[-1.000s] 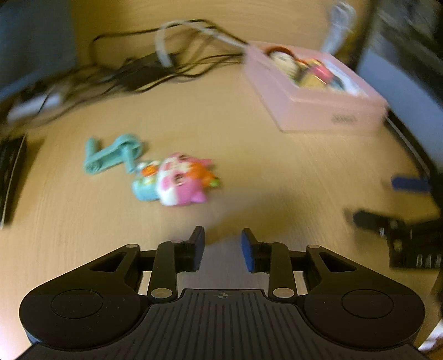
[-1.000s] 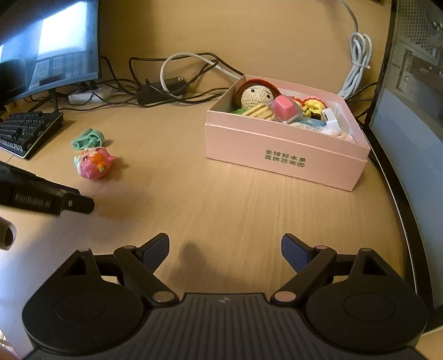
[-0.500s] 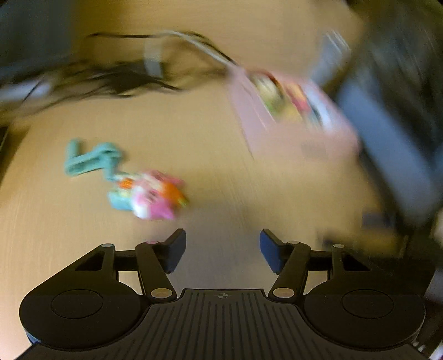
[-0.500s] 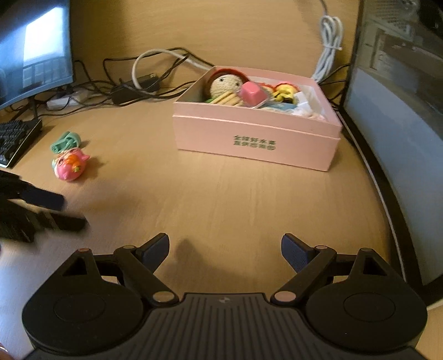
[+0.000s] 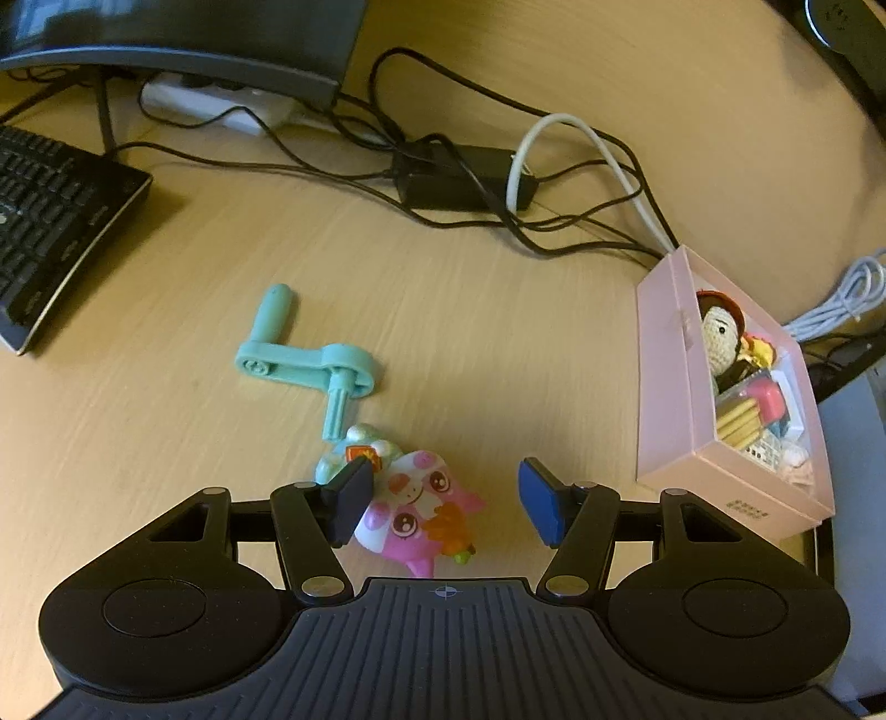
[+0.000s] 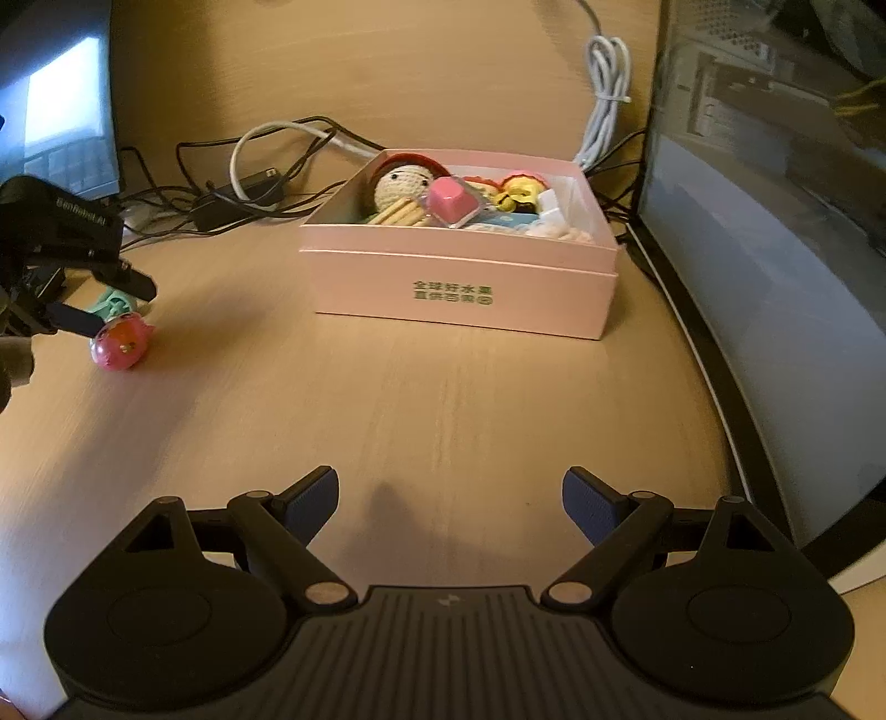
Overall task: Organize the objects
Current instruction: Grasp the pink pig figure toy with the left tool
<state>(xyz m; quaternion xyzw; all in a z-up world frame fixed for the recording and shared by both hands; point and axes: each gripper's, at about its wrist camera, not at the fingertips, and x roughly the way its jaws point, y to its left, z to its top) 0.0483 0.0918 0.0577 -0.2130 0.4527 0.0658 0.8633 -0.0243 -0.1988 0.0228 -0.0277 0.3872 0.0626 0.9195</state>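
Note:
A pink and white piglet toy (image 5: 415,509) lies on the wooden desk between the fingers of my left gripper (image 5: 443,504), which is open; the left finger overlaps the toy's edge and the right finger stands apart from it. Just beyond the toy lies a teal crank handle (image 5: 310,365). To the right stands a pink box (image 5: 675,387) filled with small toys. In the right wrist view the box (image 6: 459,293) is ahead and my right gripper (image 6: 451,504) hovers open over bare desk. At that view's left edge are the left gripper (image 6: 102,302) and the toy (image 6: 119,346).
A black keyboard (image 5: 50,221) and a monitor (image 5: 166,33) stand at the back left. Tangled cables and a power adapter (image 5: 459,177) lie behind the toys. A computer case (image 6: 775,277) walls off the right side, with a coiled white cable (image 6: 606,94) behind the box.
My left gripper's jaws have spread from nearly shut to wide, and it has rolled and moved up to the piglet toy. The right gripper shifted slightly, so the box sits more central.

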